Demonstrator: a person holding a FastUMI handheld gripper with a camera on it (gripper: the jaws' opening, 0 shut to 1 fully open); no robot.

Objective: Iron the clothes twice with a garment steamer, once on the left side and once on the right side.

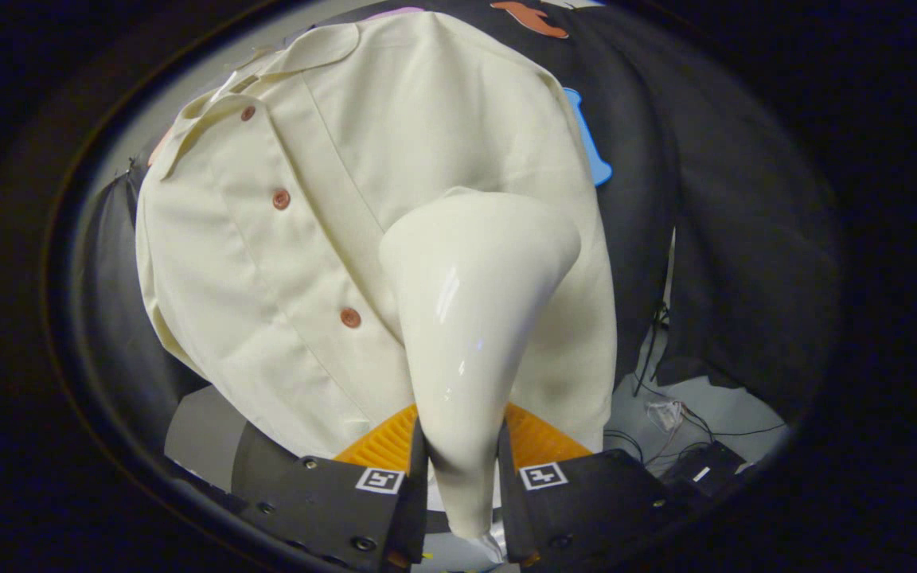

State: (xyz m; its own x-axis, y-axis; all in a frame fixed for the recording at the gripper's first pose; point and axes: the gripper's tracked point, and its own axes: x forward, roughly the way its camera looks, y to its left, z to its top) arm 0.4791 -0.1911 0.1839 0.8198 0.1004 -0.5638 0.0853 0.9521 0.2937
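Cream cotton-like cloth makes up the button-up shirt [331, 199], which hangs against the black booth wall [705, 239] with its collar [267, 79] at the top and its placket running down slantwise. Three reddish-brown buttons [281, 200] show along that placket, well apart from one another. The tool [462, 465] is clamped on the narrow handle of a glossy white garment steamer [470, 318], with both fingers [415, 469] pressing the handle from either side, so the gap between them is only as wide as the handle. The steamer widens upward into a flared head that lies against the shirt's front panel, to the right of the button line and level with the middle and lower buttons. Dark cables [657, 414] trail over a pale floor beyond the right finger
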